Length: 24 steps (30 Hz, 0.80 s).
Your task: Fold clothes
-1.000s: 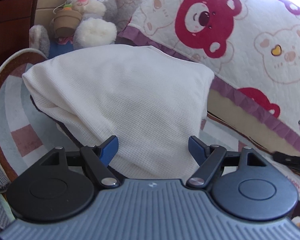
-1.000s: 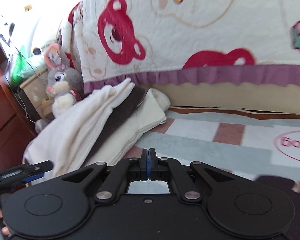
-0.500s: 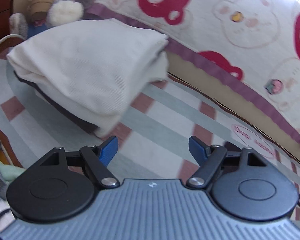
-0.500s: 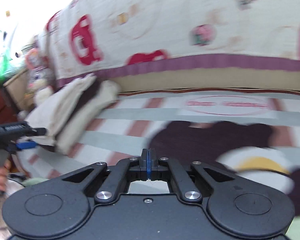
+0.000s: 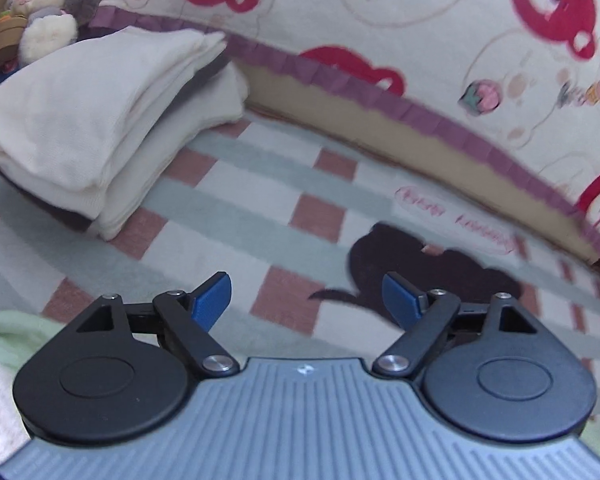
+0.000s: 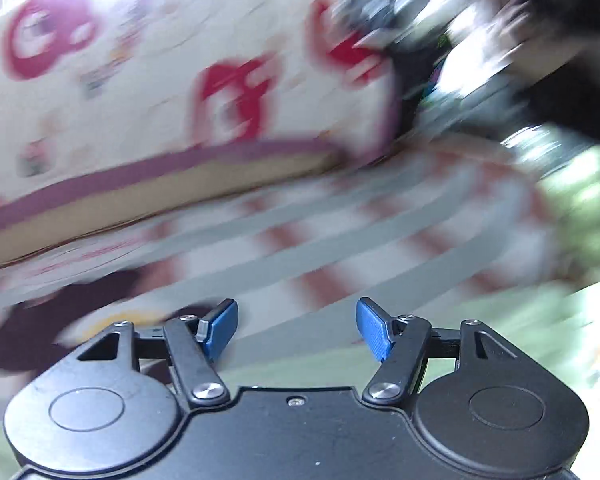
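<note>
Left gripper spread apart, gripping nothing; folded cream clothes stacked at ten o'clock, dark garment at one o'clock. Right gripper likewise parted, view blurred.

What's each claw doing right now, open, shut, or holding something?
Left claw: open, holding nothing; it hangs over the checked rug.
Right claw: open, holding nothing; the view is motion-blurred.
</note>
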{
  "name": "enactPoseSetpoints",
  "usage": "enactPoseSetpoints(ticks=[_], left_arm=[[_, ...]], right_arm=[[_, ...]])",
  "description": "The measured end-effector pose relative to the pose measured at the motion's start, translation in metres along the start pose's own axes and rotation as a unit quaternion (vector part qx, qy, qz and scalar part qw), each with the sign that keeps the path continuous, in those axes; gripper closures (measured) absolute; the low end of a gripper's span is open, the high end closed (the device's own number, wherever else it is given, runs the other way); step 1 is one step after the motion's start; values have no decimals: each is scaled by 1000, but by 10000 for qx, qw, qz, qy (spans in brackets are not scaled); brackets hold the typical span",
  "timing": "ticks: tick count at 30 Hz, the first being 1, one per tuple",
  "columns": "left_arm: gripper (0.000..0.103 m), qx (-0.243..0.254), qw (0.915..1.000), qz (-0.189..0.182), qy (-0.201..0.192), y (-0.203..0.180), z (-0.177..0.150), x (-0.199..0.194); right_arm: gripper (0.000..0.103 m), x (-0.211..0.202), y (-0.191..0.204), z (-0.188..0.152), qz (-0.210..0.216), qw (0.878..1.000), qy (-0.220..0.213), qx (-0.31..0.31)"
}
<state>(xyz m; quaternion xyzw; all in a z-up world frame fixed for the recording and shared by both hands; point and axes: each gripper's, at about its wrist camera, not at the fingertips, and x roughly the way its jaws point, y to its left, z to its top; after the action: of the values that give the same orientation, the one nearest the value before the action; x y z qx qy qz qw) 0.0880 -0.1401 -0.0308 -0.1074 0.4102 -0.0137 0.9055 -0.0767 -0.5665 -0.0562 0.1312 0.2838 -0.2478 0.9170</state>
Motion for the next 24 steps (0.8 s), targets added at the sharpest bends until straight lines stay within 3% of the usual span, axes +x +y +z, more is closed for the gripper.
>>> enactPoseSetpoints(ticks=[2, 4, 7, 9, 12, 15, 17, 19, 22, 24], left_arm=[[19, -1, 9996, 266, 123, 1, -2, 1], [16, -7, 9987, 452, 222, 5, -3, -1], [10, 72, 9969, 711, 326, 11, -6, -8], [5, -26, 9951, 938, 304, 15, -7, -16], [4, -127, 9934, 1103, 292, 22, -4, -27], [4, -139, 9909, 1320, 211, 25, 0, -36], [4, 111, 9857, 1682, 91, 25, 1, -41], [4, 542, 9726, 2257, -99, 22, 0, -43], [4, 522, 9707, 2339, -152, 24, 0, -46], [4, 451, 9738, 2226, -104, 25, -1, -46]], right_arm=[[32, 16, 30, -2, 942, 9946, 374, -223], [32, 24, 76, 0, 1984, 9760, 657, -610], [33, 36, 146, 5, 3434, 9258, 1054, -1181], [33, 35, 190, 11, 3961, 8971, 1174, -1568], [33, 28, 246, 24, 4458, 8633, 1205, -2035], [32, 16, 293, 31, 4572, 8461, 1195, -2466], [31, 6, 317, 36, 4510, 8457, 1113, -2626], [30, 0, 337, 40, 4321, 8512, 1127, -2759], [25, -10, 344, 39, 4180, 8586, 956, -2810], [25, -11, 342, 35, 4363, 8489, 1071, -2786]])
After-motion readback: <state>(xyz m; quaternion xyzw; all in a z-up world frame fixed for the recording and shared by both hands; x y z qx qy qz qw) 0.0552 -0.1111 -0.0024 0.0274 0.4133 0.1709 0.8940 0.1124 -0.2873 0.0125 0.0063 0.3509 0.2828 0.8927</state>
